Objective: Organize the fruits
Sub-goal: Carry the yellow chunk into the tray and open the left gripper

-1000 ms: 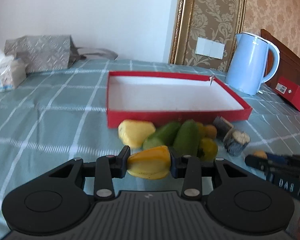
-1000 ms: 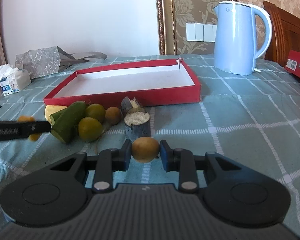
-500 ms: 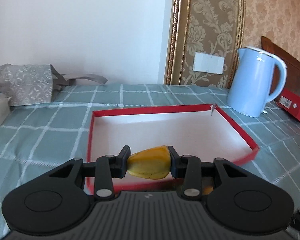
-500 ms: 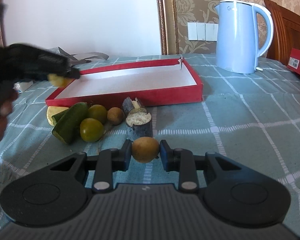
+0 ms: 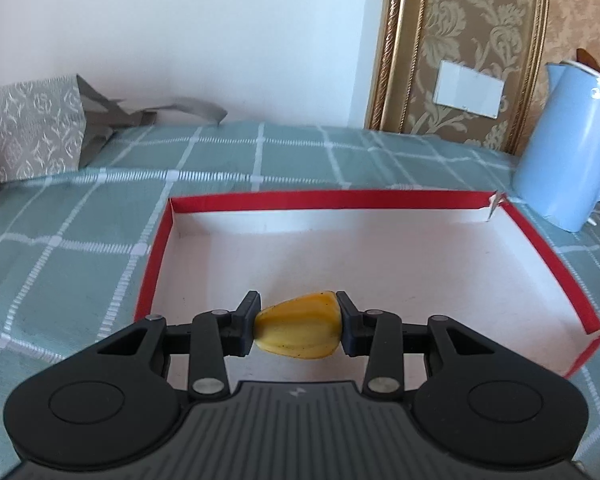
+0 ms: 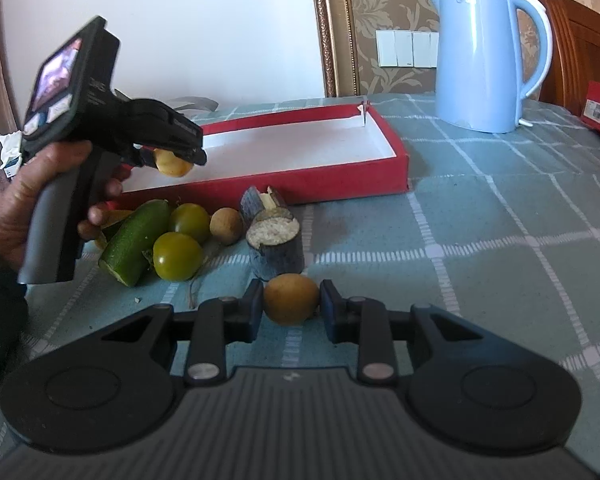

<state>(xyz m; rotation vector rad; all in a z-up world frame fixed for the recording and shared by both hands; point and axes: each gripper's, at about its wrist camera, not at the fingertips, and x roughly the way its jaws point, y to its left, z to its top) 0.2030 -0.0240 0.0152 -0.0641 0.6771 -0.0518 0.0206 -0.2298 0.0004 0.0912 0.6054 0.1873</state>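
Note:
My left gripper (image 5: 298, 330) is shut on a yellow-orange fruit piece (image 5: 300, 330) and hangs over the near part of the red tray (image 5: 156, 256), whose white floor holds nothing. In the right wrist view that same left gripper (image 6: 172, 160), held by a hand (image 6: 24, 196), carries the yellow fruit piece (image 6: 174, 164) above the red tray's (image 6: 340, 176) left end. My right gripper (image 6: 291, 303) is shut on a small round brownish-yellow fruit (image 6: 291, 298), low over the cloth in front of the fruit pile.
On the checked cloth before the tray lie a green cucumber piece (image 6: 136, 236), two green-yellow round fruits (image 6: 178, 256), a small brown fruit (image 6: 226, 221) and dark cut stem pieces (image 6: 276, 244). A blue kettle (image 6: 484, 56) stands right of the tray. A patterned bag (image 5: 28, 128) lies far left.
My left gripper has carried the yellow fruit piece forward from the pile to over the tray. The right gripper kept still, holding its round fruit.

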